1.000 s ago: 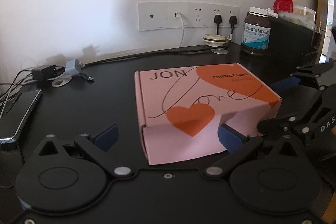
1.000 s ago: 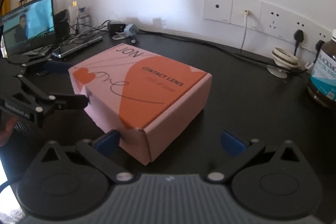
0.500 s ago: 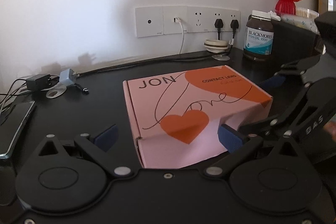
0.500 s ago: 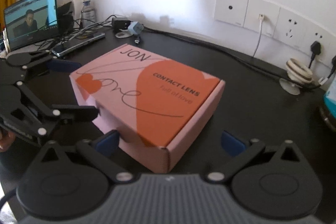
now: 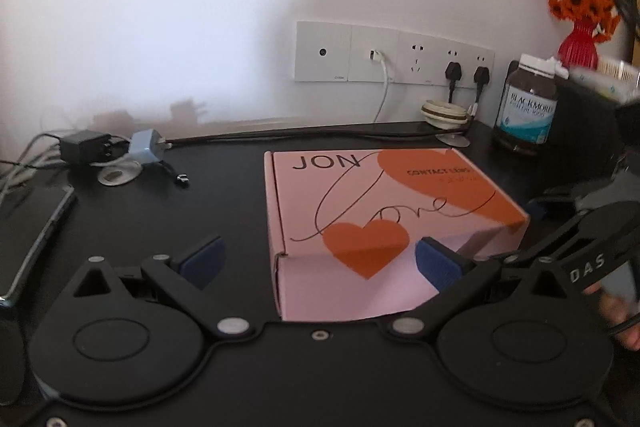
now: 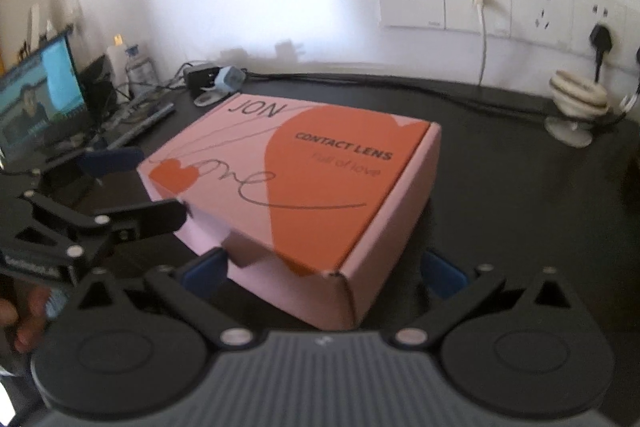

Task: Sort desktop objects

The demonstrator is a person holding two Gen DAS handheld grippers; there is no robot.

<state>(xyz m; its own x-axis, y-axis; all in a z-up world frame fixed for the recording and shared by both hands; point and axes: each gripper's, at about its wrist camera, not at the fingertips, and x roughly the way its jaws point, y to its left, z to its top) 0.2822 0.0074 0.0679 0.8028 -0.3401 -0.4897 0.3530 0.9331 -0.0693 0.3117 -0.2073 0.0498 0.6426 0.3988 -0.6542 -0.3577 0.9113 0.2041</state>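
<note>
Nearest, both hand-held grippers spread wide: left hand-held gripper [image 5: 318,259] brackets the near-left corner of the pink box [image 5: 384,211], right pad against or just before its front face — contact unclear; right hand-held gripper [image 6: 324,271] straddles the near-right corner, clamped on nothing. Box lies flat, lid shut, mid-counter [image 5: 224,187], likely flanked this way for a two-sided lift or slide, being too broad for one gripper. Beyond, along the counter's back edge: chargers [image 5: 116,149] left, cable reel [image 5: 446,113] centre, supplement bottle [image 5: 526,103] and red flower vase [image 5: 578,41] at the back-right corner.
</note>
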